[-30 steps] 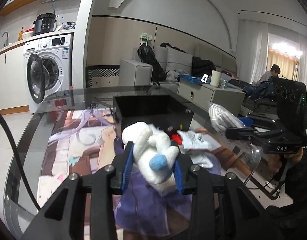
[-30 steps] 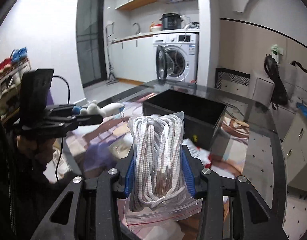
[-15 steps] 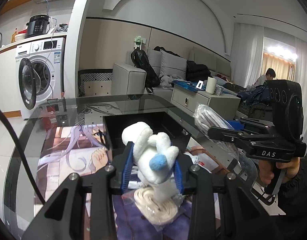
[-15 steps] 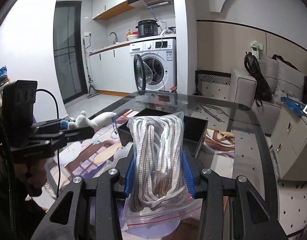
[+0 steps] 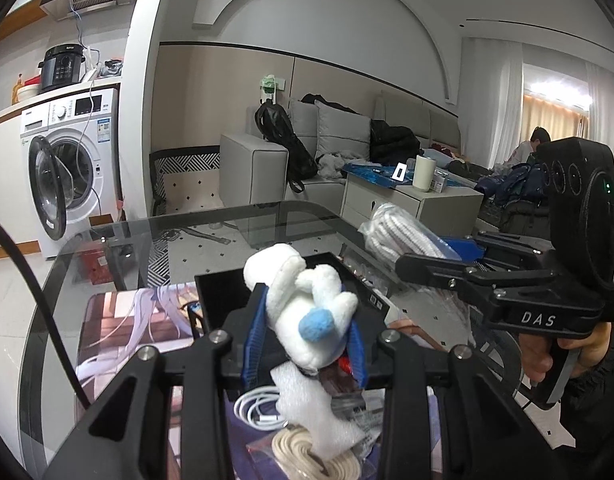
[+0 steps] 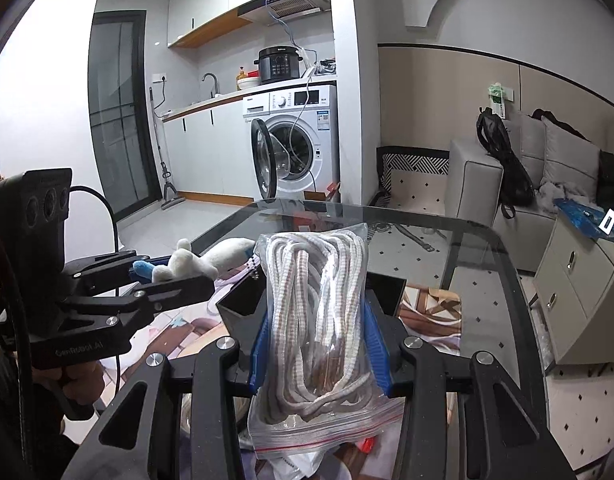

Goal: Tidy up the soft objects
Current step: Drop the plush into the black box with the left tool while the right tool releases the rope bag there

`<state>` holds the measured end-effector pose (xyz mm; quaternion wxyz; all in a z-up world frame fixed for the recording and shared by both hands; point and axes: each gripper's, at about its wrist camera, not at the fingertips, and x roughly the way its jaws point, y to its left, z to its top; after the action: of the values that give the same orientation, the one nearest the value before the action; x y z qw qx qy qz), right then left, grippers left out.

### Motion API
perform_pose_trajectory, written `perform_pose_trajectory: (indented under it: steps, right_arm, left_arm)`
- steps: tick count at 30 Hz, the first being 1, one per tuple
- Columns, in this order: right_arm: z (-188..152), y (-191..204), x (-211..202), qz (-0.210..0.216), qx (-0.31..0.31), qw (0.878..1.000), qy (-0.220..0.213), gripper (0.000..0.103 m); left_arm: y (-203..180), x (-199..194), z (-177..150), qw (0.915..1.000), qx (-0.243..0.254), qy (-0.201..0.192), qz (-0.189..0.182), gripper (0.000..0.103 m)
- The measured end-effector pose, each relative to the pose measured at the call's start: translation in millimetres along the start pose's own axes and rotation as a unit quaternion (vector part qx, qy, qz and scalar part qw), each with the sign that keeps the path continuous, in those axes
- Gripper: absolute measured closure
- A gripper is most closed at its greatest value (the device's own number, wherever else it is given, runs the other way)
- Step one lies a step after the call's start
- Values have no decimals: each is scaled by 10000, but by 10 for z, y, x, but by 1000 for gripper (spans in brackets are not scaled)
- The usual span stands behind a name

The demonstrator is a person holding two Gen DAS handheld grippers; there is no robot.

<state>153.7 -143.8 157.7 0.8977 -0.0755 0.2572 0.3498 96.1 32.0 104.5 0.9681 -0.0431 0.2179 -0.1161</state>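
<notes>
My left gripper [image 5: 305, 340] is shut on a white plush toy [image 5: 303, 300] with a blue tail, held above the table. It also shows in the right wrist view [image 6: 195, 260]. My right gripper [image 6: 317, 344] is shut on a clear zip bag of white rope [image 6: 319, 312], held level with the left one; the bag also shows in the left wrist view [image 5: 403, 236]. A black open box [image 5: 219, 296] sits on the table beyond both grippers, also in the right wrist view [image 6: 387, 288].
Below the left gripper lie a white foam piece [image 5: 307, 408], a white cable [image 5: 255, 404] and a beige rope coil [image 5: 307, 452]. The glass table [image 5: 267, 220] carries a printed mat [image 5: 123, 328]. A washing machine [image 6: 295, 140] and sofa [image 5: 327, 148] stand behind.
Both grippers have risen and tilted up with their loads. The black box now sits lower and nearer in both views. Foam, cable and coil have come into view under the left gripper.
</notes>
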Motion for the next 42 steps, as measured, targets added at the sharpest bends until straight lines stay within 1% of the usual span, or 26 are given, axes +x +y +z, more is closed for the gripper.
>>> perform_pose_trajectory:
  steps: [5, 9, 12, 15, 19, 25, 33, 35, 39, 42]
  right_arm:
    - [74, -62, 154, -2, 55, 9999, 89, 61]
    - [85, -115, 220, -17, 148, 9998, 123, 61]
    - [90, -168, 270, -4, 211, 9997, 125, 61]
    - [83, -241, 383, 22, 328, 9992, 227, 61]
    - [85, -229, 574, 9, 327, 9985, 438, 61]
    - [73, -230, 817, 47, 336, 9978, 578, 61]
    - [22, -247, 1097, -180, 174, 9959, 871, 61]
    - [13, -242, 1154, -164, 114, 9954, 933, 61]
    - [-5, -238, 1276, -182, 1, 9939, 1092, 61]
    - [18, -227, 1323, -206, -73, 9932, 1147, 61]
  left_arm:
    - [93, 70, 49, 9999, -113, 7, 32, 69]
    - [151, 157, 61, 9997, -140, 97, 145, 69]
    - [167, 244, 47, 9996, -159, 180, 145, 69]
    - [179, 366, 39, 9994, -157, 267, 141, 69]
    - [201, 523, 49, 9988, -186, 405, 176, 68]
    - [230, 689, 58, 9981, -202, 536, 216, 68]
    - [289, 898, 24, 9965, -127, 782, 260, 68]
    - [310, 955, 10, 9961, -128, 844, 221, 68]
    - [350, 1062, -14, 9949, -131, 964, 264, 68]
    - [382, 1085, -26, 9947, -155, 989, 238, 68]
